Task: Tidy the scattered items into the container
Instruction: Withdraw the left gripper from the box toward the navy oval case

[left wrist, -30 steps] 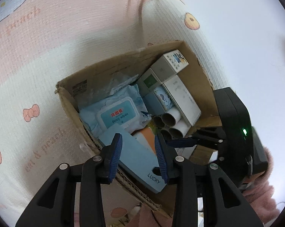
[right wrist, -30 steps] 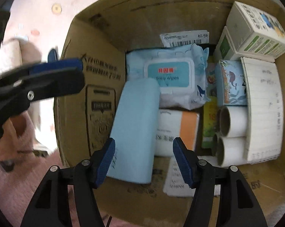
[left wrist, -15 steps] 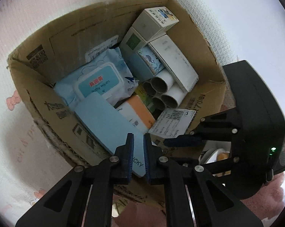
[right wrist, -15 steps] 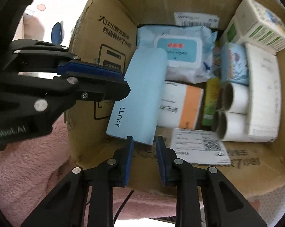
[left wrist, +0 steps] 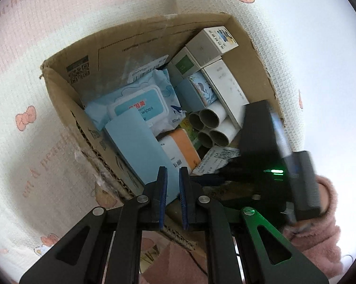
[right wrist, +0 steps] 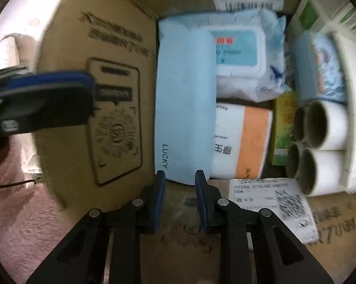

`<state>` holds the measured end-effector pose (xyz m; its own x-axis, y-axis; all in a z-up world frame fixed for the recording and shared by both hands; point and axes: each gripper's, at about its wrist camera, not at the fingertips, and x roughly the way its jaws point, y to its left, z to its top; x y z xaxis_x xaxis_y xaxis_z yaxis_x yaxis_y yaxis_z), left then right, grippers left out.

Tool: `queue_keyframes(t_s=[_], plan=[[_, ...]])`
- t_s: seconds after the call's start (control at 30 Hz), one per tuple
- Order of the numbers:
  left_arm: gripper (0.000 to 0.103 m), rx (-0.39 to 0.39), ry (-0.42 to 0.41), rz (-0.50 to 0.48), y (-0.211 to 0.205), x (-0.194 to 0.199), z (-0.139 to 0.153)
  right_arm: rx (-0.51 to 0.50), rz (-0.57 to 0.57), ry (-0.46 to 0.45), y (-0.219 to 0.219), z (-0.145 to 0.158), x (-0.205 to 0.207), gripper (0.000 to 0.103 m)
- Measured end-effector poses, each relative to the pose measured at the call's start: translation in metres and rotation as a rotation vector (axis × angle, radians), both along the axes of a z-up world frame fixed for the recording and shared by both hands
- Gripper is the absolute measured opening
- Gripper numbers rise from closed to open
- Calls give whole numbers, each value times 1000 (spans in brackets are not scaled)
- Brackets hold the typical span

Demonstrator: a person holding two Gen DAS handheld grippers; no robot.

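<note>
A cardboard box (left wrist: 59, 94) holds the tidied items: a light blue LUCKY case (left wrist: 140, 146) leaning on its left wall, a baby wipes pack (left wrist: 140, 104), an orange-and-white tissue pack (left wrist: 180, 149), paper tubes (left wrist: 208, 127) and small cartons (left wrist: 211, 45). My left gripper (left wrist: 171, 187) is nearly shut and empty, just above the case's near end. My right gripper (right wrist: 178, 184) is narrowly open and empty, at the near end of the LUCKY case (right wrist: 185, 104) inside the box (right wrist: 116, 108). It also shows in the left wrist view (left wrist: 260, 156).
The box sits on a white and pink quilted bedspread (left wrist: 24, 142). A pink fluffy sleeve (left wrist: 324, 213) shows at the right. A shipping label (right wrist: 272, 203) lies on the box's near flap. The left gripper's finger (right wrist: 43, 97) reaches in over the box's left wall.
Both grippers let go of the blue case and closed their jaws; the case now rests in the box. The left gripper pulled back a little; the right moved lower into the box.
</note>
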<state>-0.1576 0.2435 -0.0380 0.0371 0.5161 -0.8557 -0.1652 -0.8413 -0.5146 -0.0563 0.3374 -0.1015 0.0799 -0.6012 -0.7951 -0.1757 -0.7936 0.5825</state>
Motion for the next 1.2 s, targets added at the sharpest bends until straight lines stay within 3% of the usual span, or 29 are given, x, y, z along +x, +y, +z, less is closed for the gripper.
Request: queue_keyframes(t_s=[0.17, 0.23, 0.37, 0.4, 0.43, 0.63, 0.87, 1.2], plan=[[12, -61, 42, -21, 13, 1, 2, 131, -45, 66, 12, 38, 5, 22], [22, -61, 46, -12, 11, 2, 4, 169, -65, 85, 16, 53, 9, 25], [29, -32, 89, 75, -6, 9, 21, 254, -110, 126, 18, 81, 17, 49], [37, -43, 118, 88, -10, 10, 28, 276, -117, 141, 18, 89, 18, 52], [46, -46, 150, 99, -16, 12, 36, 296, -121, 149, 15, 96, 21, 53], [59, -14, 206, 128, -55, 25, 58, 372, -141, 162, 5, 123, 20, 59], [61, -7, 190, 185, -116, 36, 50, 412, -101, 178, -34, 141, -9, 60], [62, -101, 158, 366, -218, 47, 7, 451, -19, 252, -98, 153, -73, 62]])
